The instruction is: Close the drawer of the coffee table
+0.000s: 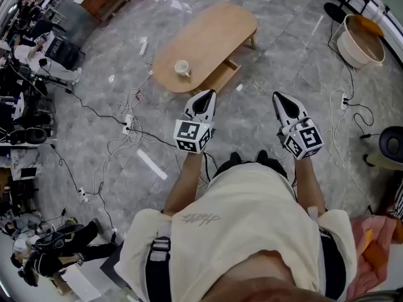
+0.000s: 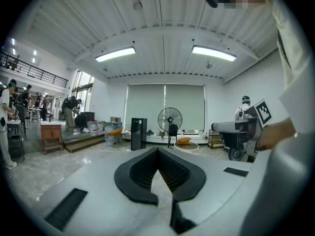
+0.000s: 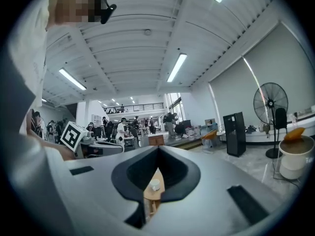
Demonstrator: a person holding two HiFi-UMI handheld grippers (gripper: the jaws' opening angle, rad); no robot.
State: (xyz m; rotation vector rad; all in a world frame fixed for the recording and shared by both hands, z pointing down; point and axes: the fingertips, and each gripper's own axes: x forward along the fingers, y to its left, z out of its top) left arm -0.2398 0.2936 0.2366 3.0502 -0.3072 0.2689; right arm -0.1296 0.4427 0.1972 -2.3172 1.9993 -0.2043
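We're standing a good way back from the low wooden counter (image 1: 211,36), which sits out on the grey stone floor (image 1: 283,61) ahead of us. Its drawer (image 1: 225,75) is pulled open and sticks out of the long side facing us, towards the right end. There's a small pale cup (image 1: 182,68) near the left end of the top, not far from the edge on our side.

Neither tool is anywhere close to the drawer. The left tool (image 1: 210,94) is held up in front of us and points roughly at the counter. It's clenched, with the tips meeting in a point and nothing gripped. In the left gripper view the left tool (image 2: 157,151) shows only bare floor through the hollow behind the tips. Past it there's a standing fan (image 2: 170,119) and a black tower-shaped box (image 2: 138,132) by the far wall.

Same deal on the other side. The right tool (image 1: 277,95) is clenched on nothing and is well apart from the left one, at about the same height. In the right gripper view the right tool (image 3: 158,149) lines up with the counter (image 3: 152,193), and we can see the cup (image 3: 155,185) through the gap between the black pads.

Cables (image 1: 129,121) trail over the floor left of the counter. A white tub (image 1: 360,43) sits off to the far right. Our pale shirt (image 1: 252,225) fills the bottom of the head view.
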